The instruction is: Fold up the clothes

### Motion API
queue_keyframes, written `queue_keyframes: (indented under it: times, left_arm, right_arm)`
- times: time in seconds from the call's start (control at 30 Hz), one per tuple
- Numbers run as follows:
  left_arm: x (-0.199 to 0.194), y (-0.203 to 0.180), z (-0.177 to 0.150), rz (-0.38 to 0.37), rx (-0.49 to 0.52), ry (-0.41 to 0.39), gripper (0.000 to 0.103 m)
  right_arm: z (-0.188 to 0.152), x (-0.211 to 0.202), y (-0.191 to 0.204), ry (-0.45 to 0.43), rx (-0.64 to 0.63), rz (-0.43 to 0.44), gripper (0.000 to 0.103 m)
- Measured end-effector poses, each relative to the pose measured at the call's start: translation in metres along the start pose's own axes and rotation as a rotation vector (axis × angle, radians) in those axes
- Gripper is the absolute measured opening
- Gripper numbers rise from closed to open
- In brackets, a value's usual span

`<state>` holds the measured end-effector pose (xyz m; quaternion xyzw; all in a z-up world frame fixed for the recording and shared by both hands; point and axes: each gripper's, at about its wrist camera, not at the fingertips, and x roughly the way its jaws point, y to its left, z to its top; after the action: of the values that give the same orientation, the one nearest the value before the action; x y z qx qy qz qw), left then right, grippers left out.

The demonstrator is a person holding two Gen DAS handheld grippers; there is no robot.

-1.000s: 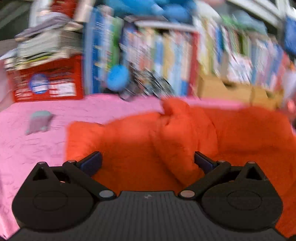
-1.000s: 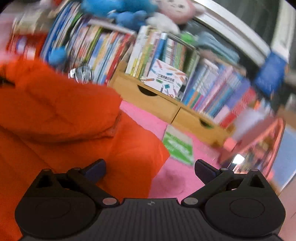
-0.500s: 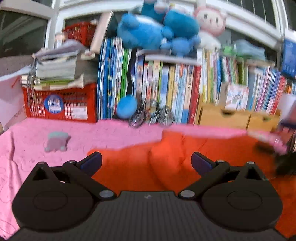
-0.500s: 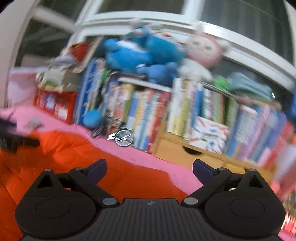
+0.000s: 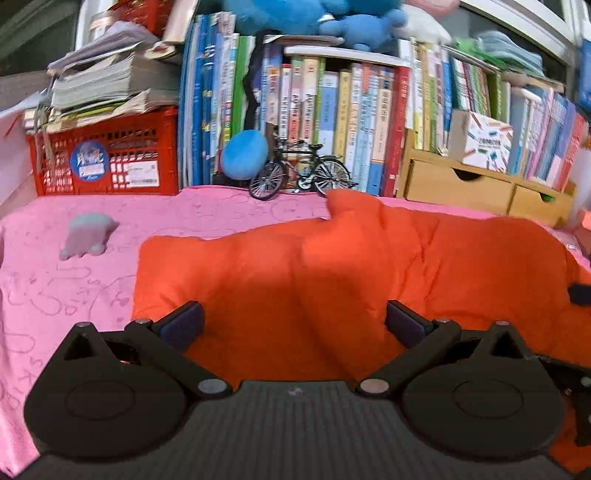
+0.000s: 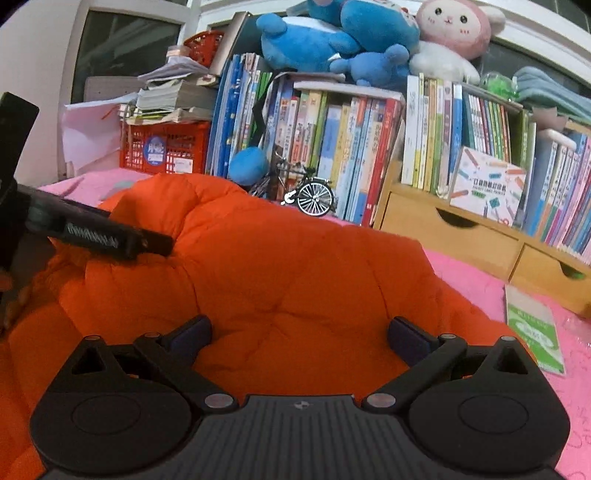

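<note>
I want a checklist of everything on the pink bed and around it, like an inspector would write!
Surface: pink cover, printed with faint doodles.
Job's things: orange padded garment lying spread and rumpled, not yet a neat fold.
Clutter: small grey toy on the cover; model bicycle and blue ball at the back; green booklet beside the garment.
Grippers: left gripper open over the garment, holding nothing; right gripper open over the garment, holding nothing.
Cables: nothing seen.
Surroundings: rows of books, red crate under stacked papers, wooden drawers, blue plush toys and a pink plush on top.
</note>
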<state>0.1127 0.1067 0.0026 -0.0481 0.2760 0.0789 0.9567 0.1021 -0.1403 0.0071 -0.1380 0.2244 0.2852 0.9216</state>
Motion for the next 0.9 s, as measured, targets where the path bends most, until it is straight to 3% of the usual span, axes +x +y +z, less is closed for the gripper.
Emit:
queue_keyframes:
  times: [0.2, 0.27, 0.33, 0.43, 0.5, 0.6, 0.67, 0.83, 0.9]
  left_arm:
    - [0.005, -0.002, 0.002, 0.008, 0.019, 0.035, 0.103]
    - [0.005, 0.0, 0.002, 0.004, 0.013, 0.04, 0.103]
    - [0.005, 0.0, 0.003, 0.002, 0.01, 0.041, 0.103]
    - [0.005, 0.0, 0.003, 0.002, 0.006, 0.044, 0.103]
    - [0.004, 0.0, 0.003, 0.002, 0.005, 0.045, 0.103]
    - [0.004, 0.0, 0.004, -0.002, 0.003, 0.046, 0.103]
    - [0.004, 0.0, 0.004, -0.008, 0.003, 0.048, 0.103]
    - [0.004, 0.0, 0.005, -0.013, 0.002, 0.05, 0.103]
    - [0.002, 0.001, 0.005, -0.016, -0.003, 0.045, 0.103]
  right_arm:
    - [0.004, -0.018, -0.009, 0.034, 0.062, -0.049, 0.103]
    - [0.021, -0.032, -0.003, -0.039, 0.069, -0.063, 0.103]
    - [0.042, -0.036, 0.014, -0.181, -0.064, -0.129, 0.103]
    - [0.06, -0.009, 0.041, -0.343, -0.367, -0.322, 0.103]
    - [0.059, 0.027, 0.05, -0.316, -0.534, -0.404, 0.103]
    - [0.047, 0.066, 0.047, -0.181, -0.62, -0.373, 0.103]
    - [0.034, 0.076, 0.032, -0.135, -0.54, -0.348, 0.103]
    - [0.024, 0.07, -0.037, -0.039, -0.08, -0.207, 0.103]
    - [0.019, 0.07, -0.052, -0.011, 0.025, -0.161, 0.103]
